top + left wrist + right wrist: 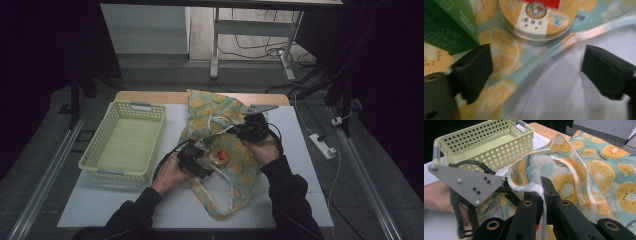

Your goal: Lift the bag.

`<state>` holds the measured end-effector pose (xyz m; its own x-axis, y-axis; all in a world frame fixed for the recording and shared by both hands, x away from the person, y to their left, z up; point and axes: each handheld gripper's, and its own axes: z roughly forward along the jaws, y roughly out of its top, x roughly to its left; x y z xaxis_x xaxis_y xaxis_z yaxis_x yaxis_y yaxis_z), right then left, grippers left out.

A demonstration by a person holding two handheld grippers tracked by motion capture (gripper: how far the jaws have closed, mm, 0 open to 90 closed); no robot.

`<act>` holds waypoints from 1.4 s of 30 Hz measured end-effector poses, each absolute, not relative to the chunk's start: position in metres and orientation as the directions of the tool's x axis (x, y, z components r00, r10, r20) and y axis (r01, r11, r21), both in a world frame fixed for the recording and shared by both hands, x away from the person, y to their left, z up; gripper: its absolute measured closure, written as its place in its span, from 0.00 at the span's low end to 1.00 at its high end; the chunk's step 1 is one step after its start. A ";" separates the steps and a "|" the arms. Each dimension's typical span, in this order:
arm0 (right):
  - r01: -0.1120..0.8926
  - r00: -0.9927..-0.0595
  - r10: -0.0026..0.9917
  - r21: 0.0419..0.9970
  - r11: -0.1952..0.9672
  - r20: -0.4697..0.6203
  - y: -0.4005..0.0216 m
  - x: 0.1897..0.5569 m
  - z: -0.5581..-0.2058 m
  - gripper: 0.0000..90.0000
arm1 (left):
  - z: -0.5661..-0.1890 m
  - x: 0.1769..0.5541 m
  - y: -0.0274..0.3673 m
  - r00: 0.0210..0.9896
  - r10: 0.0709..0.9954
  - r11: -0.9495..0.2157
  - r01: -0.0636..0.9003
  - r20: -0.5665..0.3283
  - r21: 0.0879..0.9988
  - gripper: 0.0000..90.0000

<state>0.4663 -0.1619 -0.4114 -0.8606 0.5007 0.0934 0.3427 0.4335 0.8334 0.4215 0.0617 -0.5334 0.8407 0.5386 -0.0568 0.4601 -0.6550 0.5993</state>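
Fruit-print fabric bag (235, 150), flat on surface (280, 200); round tin (219, 158) and green box (207, 142) at its opening. Yellow perforated basket (125, 140) left of bag, empty. Left hand-held gripper (192, 159) jaws apart beside tin; right hand-held gripper (541, 195) clamped on bag's white strap (574, 182).

No writing here can be read. In the left gripper view the round tin (537, 18) bears a red band, a round emblem and small dark characters on its lid, all too blurred to make out. The green box (450, 26) beside it carries rows of pale print, likewise illegible. In the right gripper view the fruit-print bag (599, 170) shows small script near its edge, too fine to read
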 end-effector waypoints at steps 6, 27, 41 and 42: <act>0.342 -0.860 0.501 0.836 0.430 0.094 -0.163 0.466 -0.411 0.99 | -0.530 0.420 0.066 0.833 0.551 -0.652 0.463 -0.044 0.600 0.40; 0.337 -0.864 0.495 0.840 0.426 0.096 -0.162 0.464 -0.406 0.99 | -0.507 0.409 0.062 0.807 0.576 -0.609 0.532 -0.134 0.588 0.99; 0.322 -0.872 0.482 0.847 0.423 0.090 -0.159 0.459 -0.390 0.99 | -0.473 0.399 0.069 0.831 0.523 -0.558 0.503 -0.191 0.660 0.99; 0.320 -0.872 0.482 0.847 0.425 0.088 -0.159 0.459 -0.389 0.99 | -0.471 0.399 0.069 0.831 0.521 -0.553 0.505 -0.198 0.663 0.99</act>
<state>0.4588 -0.1589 -0.3886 -0.8716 0.4824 0.0877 0.3203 0.4248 0.8467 0.3986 0.0693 -0.4709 0.8305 0.5207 -0.1977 0.5045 -0.5530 0.6631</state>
